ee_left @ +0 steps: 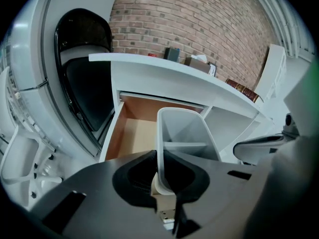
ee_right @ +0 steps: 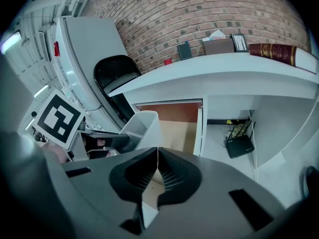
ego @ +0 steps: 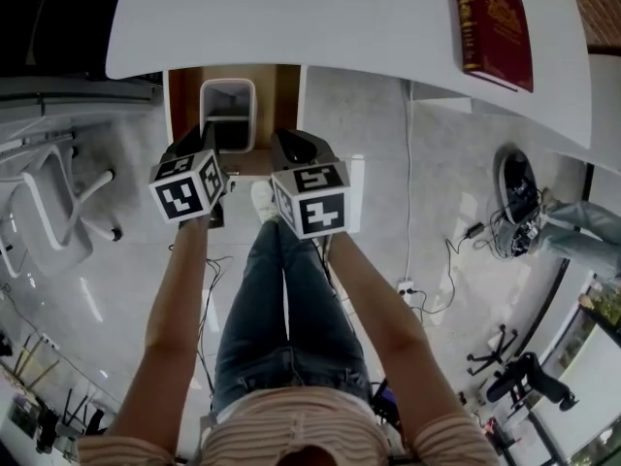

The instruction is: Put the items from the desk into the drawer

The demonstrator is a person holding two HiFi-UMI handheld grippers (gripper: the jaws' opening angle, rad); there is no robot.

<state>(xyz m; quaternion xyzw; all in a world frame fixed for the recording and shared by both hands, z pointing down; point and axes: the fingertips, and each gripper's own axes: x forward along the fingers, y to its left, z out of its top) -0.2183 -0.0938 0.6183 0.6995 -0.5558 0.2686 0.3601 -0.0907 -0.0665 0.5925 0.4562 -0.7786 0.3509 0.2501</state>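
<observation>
The left gripper is clamped on the near wall of a white plastic bin. The bin has a wall across its middle and looks empty. It hangs over the open drawer under the tabletop. I think the bin is light and stiff, but its smooth sides could slip. Holding it by the thin rim is a good way, though it may tip. The right gripper has its jaws pressed together with nothing in them. Farther off, a dark red book lies on the tabletop. Its gold writing is too small to read.
</observation>
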